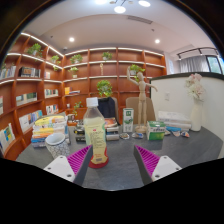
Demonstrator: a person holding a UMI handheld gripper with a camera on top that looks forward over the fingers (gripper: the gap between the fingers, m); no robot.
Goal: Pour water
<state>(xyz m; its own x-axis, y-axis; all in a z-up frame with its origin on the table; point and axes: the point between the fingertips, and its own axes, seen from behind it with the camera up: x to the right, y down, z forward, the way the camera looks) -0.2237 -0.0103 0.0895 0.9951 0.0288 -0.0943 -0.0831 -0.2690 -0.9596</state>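
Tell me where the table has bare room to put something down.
Bare table lies right of the bottle, ahead of the right pad, before the boxes. Left of the bottle it is crowded: a stack of books. The open tongs flank the bottle's base.

Bottle [95, 131] blocks straight ahead; boxes [48, 125] crowd beside it; bare table [190, 148] opposite side passable

Wooden shelving [75, 75] lines the walls from 9 to 1 o'clock (plants and books on it); ceiling lights [128, 5] glow at 12; grey table [115, 150] below.
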